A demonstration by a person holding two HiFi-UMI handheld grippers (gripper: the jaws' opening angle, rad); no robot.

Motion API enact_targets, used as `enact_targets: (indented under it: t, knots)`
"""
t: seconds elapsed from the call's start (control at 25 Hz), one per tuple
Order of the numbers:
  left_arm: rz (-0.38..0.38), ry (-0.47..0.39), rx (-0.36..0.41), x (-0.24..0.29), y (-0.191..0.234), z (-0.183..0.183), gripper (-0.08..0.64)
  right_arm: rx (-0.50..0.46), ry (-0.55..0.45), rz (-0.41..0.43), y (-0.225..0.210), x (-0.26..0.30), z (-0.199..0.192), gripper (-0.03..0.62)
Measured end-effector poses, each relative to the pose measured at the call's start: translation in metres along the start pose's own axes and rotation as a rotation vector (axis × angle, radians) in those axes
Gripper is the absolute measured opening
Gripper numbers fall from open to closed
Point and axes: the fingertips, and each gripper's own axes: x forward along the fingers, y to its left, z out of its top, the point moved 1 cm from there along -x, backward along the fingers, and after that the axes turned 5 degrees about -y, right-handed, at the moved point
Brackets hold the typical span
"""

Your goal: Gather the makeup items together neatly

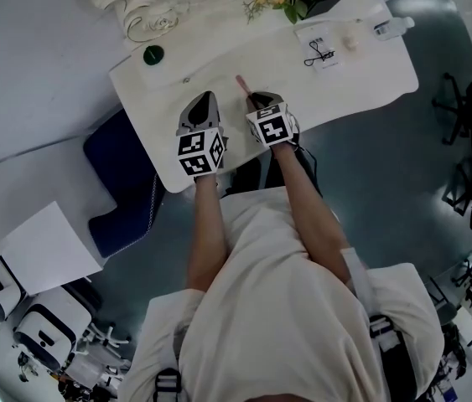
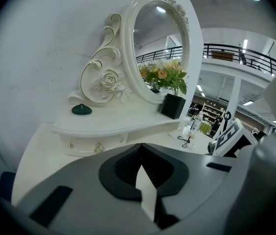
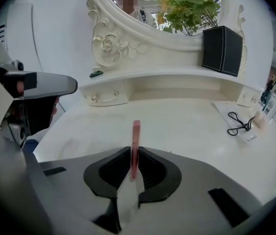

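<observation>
A thin pink makeup stick (image 3: pixel 136 136) points away over the white vanity top (image 3: pixel 187 126), and my right gripper (image 3: pixel 134 151) is shut on its near end. The head view shows the same pink stick (image 1: pixel 241 83) jutting past the right gripper (image 1: pixel 257 100) near the table's front edge. Close on its left, my left gripper (image 1: pixel 206 98) hovers over the table with its jaws together and nothing between them; the left gripper (image 2: pixel 140 148) looks shut in its own view too. A black eyelash curler (image 3: pixel 239 121) lies on a small pad at the right, with a small bottle (image 1: pixel 393 27) beyond it.
An ornate oval mirror (image 2: pixel 157 48) stands at the back on a raised shelf with small drawers. A dark green lid (image 1: pixel 153 54) sits on the shelf's left end. A black vase (image 3: pixel 221 49) with flowers stands at the right. A blue stool (image 1: pixel 122 182) sits under the table's left side.
</observation>
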Motion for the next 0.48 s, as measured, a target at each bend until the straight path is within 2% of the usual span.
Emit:
enact_targets:
  t: [0.16, 0.48]
  knots:
    - [-0.007, -0.003, -0.002, -0.001, -0.002, 0.001, 0.014, 0.004, 0.003, 0.005, 0.002, -0.001, -0.001, 0.103]
    - [-0.026, -0.009, -0.016, 0.001, -0.010, 0.002, 0.014, -0.007, -0.012, -0.019, -0.007, -0.012, 0.002, 0.110]
